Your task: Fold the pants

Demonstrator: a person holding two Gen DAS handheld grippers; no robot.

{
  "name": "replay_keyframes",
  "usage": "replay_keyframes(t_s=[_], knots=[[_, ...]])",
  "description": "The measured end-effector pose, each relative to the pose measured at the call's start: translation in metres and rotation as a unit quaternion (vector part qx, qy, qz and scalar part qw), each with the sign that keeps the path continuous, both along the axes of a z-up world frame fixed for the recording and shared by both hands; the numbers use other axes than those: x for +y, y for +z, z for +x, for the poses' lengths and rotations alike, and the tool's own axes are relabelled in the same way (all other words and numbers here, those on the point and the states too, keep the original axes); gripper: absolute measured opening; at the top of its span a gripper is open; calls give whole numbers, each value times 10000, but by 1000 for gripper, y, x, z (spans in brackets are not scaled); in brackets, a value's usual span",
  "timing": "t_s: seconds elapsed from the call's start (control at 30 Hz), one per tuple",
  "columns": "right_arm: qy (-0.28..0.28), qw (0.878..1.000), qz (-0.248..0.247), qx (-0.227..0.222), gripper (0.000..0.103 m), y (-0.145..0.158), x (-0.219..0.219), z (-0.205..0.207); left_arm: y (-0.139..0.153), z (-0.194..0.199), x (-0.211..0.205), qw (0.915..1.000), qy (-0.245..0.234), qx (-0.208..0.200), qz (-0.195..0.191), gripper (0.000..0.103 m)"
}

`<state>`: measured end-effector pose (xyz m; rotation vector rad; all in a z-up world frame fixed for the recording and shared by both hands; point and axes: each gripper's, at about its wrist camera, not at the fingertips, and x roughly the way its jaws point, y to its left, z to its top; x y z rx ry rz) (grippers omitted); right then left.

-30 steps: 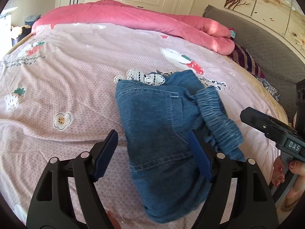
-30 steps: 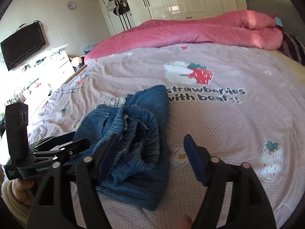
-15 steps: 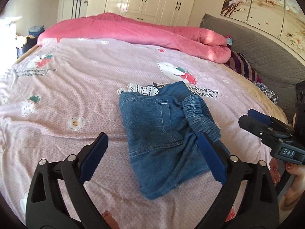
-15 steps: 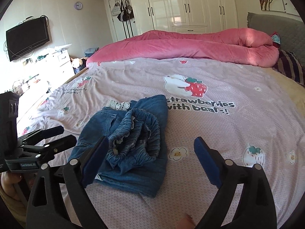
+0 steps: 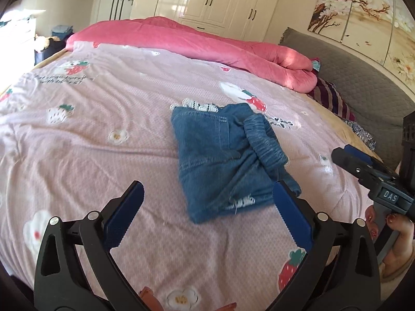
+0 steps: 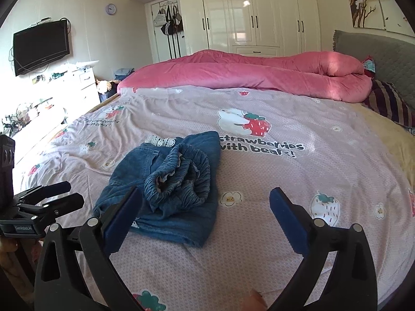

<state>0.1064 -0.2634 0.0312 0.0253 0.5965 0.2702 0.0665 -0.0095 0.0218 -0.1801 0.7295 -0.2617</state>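
Small blue denim pants (image 5: pixel 223 160) lie folded into a compact bundle on the pink strawberry bedsheet (image 5: pixel 103 134), with the elastic waistband (image 5: pixel 264 142) bunched on top at the right. In the right wrist view the pants (image 6: pixel 168 181) lie left of centre, waistband opening facing me. My left gripper (image 5: pixel 207 215) is open and empty, held back from the bundle's near edge. My right gripper (image 6: pixel 205 217) is open and empty, just near-right of the bundle. The right gripper also shows at the right edge of the left wrist view (image 5: pixel 363 165).
A rolled pink duvet (image 6: pixel 259 75) lies across the far side of the bed. Striped pillows (image 6: pixel 391 103) and a grey headboard (image 6: pixel 384 54) are at the right. A white dresser (image 6: pixel 64 88) and a wall TV (image 6: pixel 41 46) stand to the left.
Both grippers have drawn back and up from the pants. The left gripper's fingers no longer straddle the bundle. The pants stay folded on the bed.
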Motion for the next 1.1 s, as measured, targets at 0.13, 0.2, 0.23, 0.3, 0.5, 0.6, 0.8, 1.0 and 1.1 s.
replay_keyframes(t_s=[0.13,0.2,0.23,0.3,0.5,0.6,0.8,1.0,1.1], knots=[[48,10000,-34,-11,98,0,5,-15,-1,-10,0,10000,76,20,61,93],[96,9999,-36,9,98,-2,7,-21,-2,-17,-2,9999,105,25,132,93],[97,9999,-43,19,98,-2,8,-24,-2,-19,-3,9998,111,18,159,93],[120,9999,-50,30,98,-3,10,-29,-4,-25,-4,9996,129,23,235,93],[141,9998,-147,45,98,-7,10,-46,-11,-44,-2,9991,176,80,377,93],[150,9997,-165,64,98,-13,9,-55,-17,-54,-2,9987,181,152,461,93],[173,9994,-192,215,98,-31,9,-72,-25,-71,-3,9973,222,178,679,93],[105,9995,-95,290,98,-47,7,-85,-33,-83,-6,9965,249,260,751,93],[93,9992,-48,375,98,-55,5,-89,-34,-86,-10,9964,200,242,786,93]])
